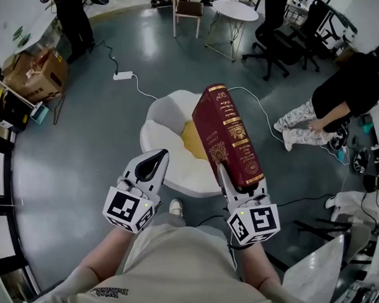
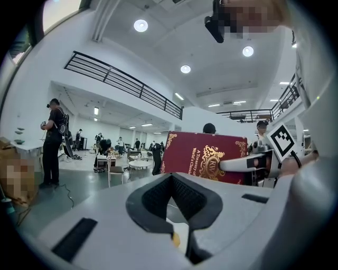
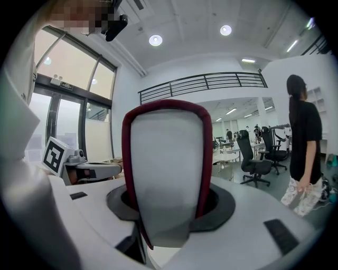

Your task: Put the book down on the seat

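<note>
- Above the seat [image 1: 158,129], over its right side in the head view, the book [image 1: 229,138] is held up on end and leans up and to the left, its foot in the right gripper [image 1: 229,178].
- Book: thick, dark red covers; gold bands and gold ornament down the spine, which faces the head camera. In the left gripper view the book [image 2: 205,156] shows a broad cover with gold corner scrolls, a gold crest and gold lettering.
- In the right gripper view the book [image 3: 168,174] shows end-on: a pale block of pages framed by a narrow red edge of the covers.
- Right gripper [image 3: 169,211]: jaws part-way apart and closed on the book's lower end, one on each cover.
- Left gripper [image 1: 156,158]: jaws brought together with nothing between them, beside the book and apart from it; its own view confirms the closed, empty left gripper [image 2: 174,211].
- Seat: white, rounded and lobed, with a yellow patch at its middle.
- Hidden or unclear: the book covers the right part of the seat and most of the yellow patch; the grippers cover its near rim.
- The far jaw of the right gripper lies behind the book in the head view.
- The spine's lettering is too small to read there.
- The right gripper view shows neither spine nor cover face.
</note>
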